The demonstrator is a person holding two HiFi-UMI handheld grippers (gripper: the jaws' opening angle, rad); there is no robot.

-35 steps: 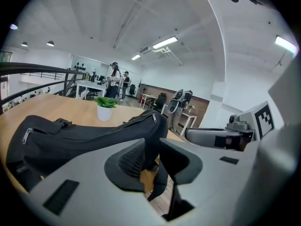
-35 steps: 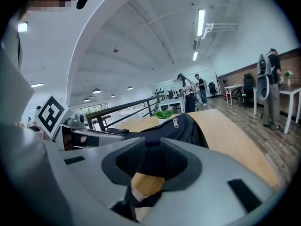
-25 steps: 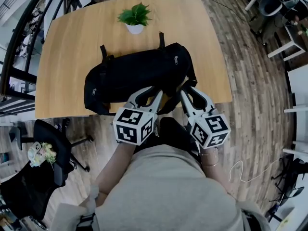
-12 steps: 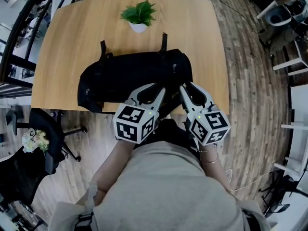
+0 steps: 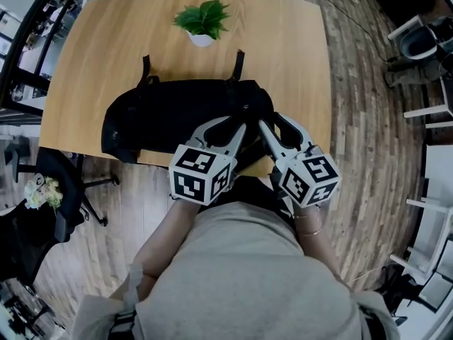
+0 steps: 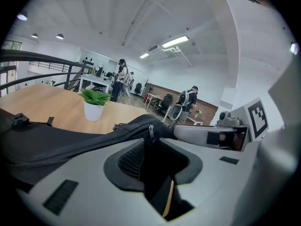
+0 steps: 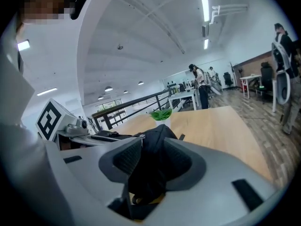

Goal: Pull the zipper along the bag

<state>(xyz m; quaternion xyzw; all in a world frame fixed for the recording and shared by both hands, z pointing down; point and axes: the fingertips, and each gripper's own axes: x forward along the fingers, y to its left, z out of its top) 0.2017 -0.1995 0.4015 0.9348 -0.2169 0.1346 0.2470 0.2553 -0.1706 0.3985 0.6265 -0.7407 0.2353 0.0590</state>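
A long black duffel bag [image 5: 177,115] lies across the wooden table [image 5: 283,62], near its front edge. Both grippers are at the bag's near right end. My left gripper [image 5: 228,127] is shut on black bag fabric, which fills its jaws in the left gripper view [image 6: 157,145]. The zipper pull [image 6: 151,132] hangs just beyond the tips, and the closed zipper line runs off to the left. My right gripper [image 5: 274,126] has its jaws opening. The bag's end [image 7: 157,133] still bulges between them, and a small metal pull [image 7: 142,136] sits by the left pad.
A potted green plant [image 5: 203,21] stands at the table's far middle, beyond the bag. Two bag straps point toward it. A black office chair [image 5: 64,183] is on the floor at the left and white chairs [image 5: 425,41] at the right. People stand far off in the room.
Both grippers stay at the bag's right end. The right gripper's fingers stand a little wider apart than before. The head camera has shifted, so table and bag sit slightly further left.
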